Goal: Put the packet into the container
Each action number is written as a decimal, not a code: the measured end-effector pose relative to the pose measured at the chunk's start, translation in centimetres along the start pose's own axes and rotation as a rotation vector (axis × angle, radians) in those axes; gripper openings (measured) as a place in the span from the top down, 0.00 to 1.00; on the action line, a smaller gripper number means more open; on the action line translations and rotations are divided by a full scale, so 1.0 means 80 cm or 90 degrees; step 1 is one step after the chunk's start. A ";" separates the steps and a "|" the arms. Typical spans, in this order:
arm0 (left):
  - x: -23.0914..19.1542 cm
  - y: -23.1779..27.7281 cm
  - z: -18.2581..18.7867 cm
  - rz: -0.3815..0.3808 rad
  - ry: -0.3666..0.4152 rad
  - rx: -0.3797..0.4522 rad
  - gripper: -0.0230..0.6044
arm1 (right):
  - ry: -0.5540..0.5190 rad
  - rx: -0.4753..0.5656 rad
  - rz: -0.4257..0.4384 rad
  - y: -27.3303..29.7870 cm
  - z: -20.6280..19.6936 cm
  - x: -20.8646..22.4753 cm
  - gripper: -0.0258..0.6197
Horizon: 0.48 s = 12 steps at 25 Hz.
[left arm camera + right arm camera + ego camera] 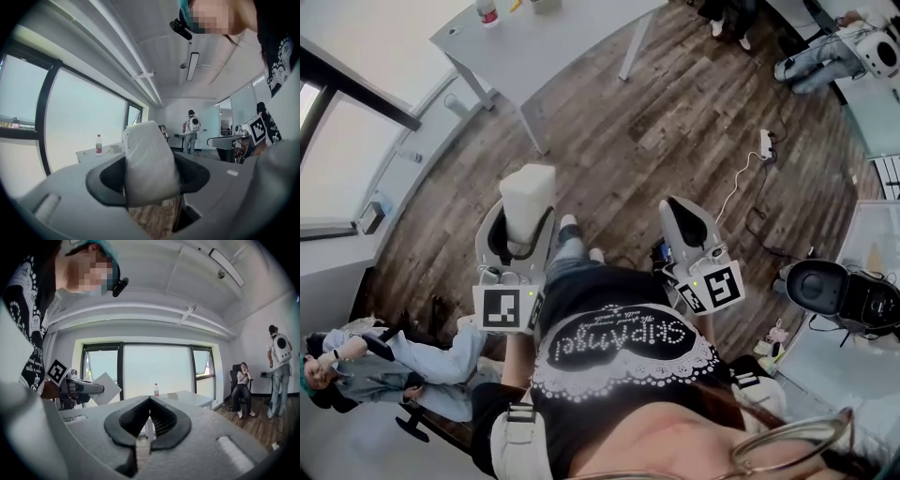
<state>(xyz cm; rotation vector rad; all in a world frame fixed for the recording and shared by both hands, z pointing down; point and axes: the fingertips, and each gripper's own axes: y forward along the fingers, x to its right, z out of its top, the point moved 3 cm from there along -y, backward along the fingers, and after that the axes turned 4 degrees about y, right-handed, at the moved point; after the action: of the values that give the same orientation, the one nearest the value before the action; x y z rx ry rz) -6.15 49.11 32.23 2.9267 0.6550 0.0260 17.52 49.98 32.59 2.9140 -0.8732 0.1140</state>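
Left gripper (pixel 523 239) is clamped on the white packet (pixel 529 194), holding it upright out in front, probably to keep it secure on the way to the far table (pixel 572 52). Right gripper (pixel 684 214) sits alongside, jaws pinched together on nothing, apparently just spare. No container in sight.

Packet (pixel 149 161) matt crinkly plastic; right claw (pixel 150 401) matt plastic w/ ribbed rubber pads (pixel 165 422); floor (pixel 675 122) grainy wood.

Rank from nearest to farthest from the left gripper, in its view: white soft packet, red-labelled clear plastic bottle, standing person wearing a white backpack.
1. White soft packet: gripped between the jaws.
2. Red-labelled plastic bottle: left, on the white table.
3. Person with white backpack: far back, centre-right.
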 end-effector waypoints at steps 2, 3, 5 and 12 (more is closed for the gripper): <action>-0.022 0.014 0.010 -0.003 0.004 0.003 0.51 | -0.004 0.003 -0.004 0.025 0.009 0.000 0.96; -0.031 0.021 0.015 -0.005 0.007 0.006 0.51 | -0.005 0.003 -0.007 0.035 0.012 0.001 0.96; -0.043 0.034 0.023 -0.008 0.010 0.011 0.51 | -0.007 0.001 -0.017 0.049 0.017 0.006 0.96; -0.060 0.063 0.026 -0.021 0.011 0.010 0.51 | -0.007 -0.002 -0.042 0.072 0.019 0.023 0.96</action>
<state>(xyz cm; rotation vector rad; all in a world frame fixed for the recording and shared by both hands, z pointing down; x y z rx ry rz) -8.26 42.24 30.96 2.9328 0.7085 0.0428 15.94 44.05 31.71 2.9393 -0.7772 0.0912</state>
